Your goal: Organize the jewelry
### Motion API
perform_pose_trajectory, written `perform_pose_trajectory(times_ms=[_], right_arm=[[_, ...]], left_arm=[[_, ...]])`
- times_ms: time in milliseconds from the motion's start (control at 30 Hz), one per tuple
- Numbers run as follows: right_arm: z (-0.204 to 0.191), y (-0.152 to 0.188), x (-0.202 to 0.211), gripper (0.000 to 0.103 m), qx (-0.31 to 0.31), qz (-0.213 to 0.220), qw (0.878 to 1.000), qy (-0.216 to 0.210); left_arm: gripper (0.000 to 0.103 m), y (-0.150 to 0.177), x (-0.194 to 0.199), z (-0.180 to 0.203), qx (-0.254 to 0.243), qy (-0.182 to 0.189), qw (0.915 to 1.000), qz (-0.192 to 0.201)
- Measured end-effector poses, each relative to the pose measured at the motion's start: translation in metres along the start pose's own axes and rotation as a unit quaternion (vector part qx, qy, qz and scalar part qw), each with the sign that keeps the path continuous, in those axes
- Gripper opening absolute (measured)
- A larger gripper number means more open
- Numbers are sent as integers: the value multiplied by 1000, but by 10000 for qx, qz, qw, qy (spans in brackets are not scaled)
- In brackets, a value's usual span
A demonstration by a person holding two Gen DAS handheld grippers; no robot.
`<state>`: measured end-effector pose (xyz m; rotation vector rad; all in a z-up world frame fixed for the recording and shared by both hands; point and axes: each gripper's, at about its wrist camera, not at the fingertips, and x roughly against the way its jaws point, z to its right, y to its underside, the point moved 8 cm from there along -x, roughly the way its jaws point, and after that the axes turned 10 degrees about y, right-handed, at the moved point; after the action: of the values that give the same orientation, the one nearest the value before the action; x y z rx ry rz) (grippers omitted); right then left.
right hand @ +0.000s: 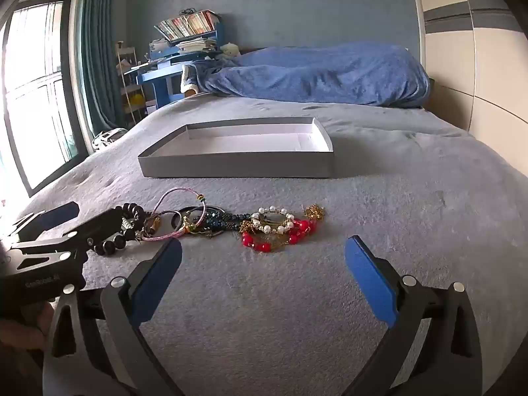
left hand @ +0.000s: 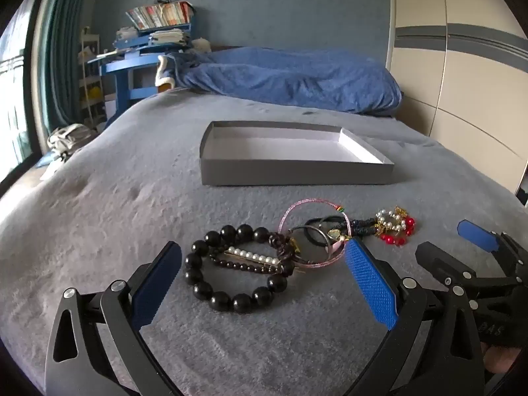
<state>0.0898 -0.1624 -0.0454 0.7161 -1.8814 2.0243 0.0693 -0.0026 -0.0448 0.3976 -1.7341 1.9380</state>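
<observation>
Between the spread left fingers [left hand: 155,283] (untouched): beaded bracelet [left hand: 231,274].

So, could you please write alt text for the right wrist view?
A heap of jewelry lies on a grey bed before an empty grey box. The open right gripper holds nothing; the left gripper sits at left, over black beads.

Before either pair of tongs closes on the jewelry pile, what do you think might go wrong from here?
1. The black bead bracelet overlaps the pearl clip and pink cord bangle, so lifting one may drag the others.
2. The left tongs and right tongs, both open, sit close together and might collide.
3. The soft grey blanket could snag the red bead piece.
</observation>
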Motion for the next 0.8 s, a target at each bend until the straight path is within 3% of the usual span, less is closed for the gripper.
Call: perform_pose_trajectory(times_ms=[800], right_arm=[[-4,0,-3,98,-55,8,10000,-22]], left_arm=[[98,2,0,-11,339,68,9994,16]])
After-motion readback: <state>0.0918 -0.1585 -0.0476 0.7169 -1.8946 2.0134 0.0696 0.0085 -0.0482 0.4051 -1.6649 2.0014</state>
